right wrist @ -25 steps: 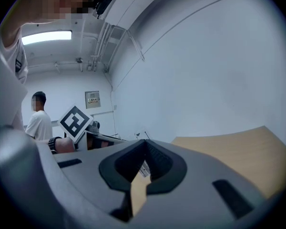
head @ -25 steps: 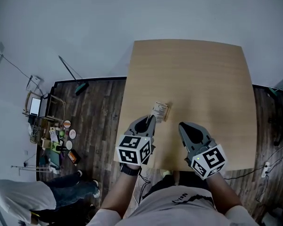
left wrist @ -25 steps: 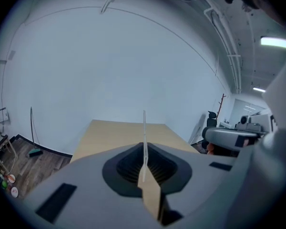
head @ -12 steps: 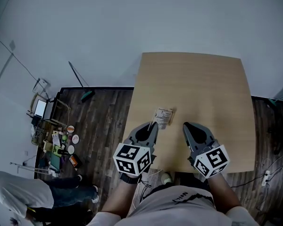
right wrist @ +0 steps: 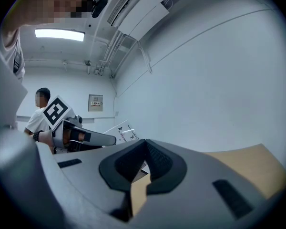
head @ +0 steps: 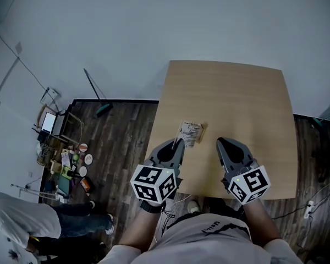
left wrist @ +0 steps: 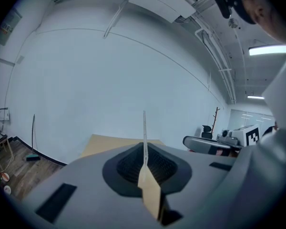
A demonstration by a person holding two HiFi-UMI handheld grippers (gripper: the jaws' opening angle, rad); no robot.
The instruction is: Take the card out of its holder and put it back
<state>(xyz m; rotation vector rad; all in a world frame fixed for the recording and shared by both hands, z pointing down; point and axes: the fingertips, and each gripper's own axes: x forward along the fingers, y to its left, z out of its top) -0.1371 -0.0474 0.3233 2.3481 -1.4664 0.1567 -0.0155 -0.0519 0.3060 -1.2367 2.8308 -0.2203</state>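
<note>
A clear card holder [head: 190, 133] with a printed card inside lies on the wooden table [head: 242, 92] near its front left part. My left gripper [head: 176, 142] is shut on the holder's near left corner. In the left gripper view the holder [left wrist: 144, 128] rises edge-on as a thin pale strip from between the closed pads of my left gripper [left wrist: 145, 159]. My right gripper [head: 221, 142] hovers to the right of the holder, apart from it. Its jaws meet at the tip in the right gripper view [right wrist: 145, 144], with nothing between them.
The table's left edge drops to a dark wood floor with a broom [head: 96, 95] and a heap of small clutter [head: 66, 164]. A person [head: 22, 224] stands at the lower left. A white wall lies beyond the table.
Both grippers and the holder keep their places relative to each other; only the head camera has shifted a little. The left gripper still grips the holder.
</note>
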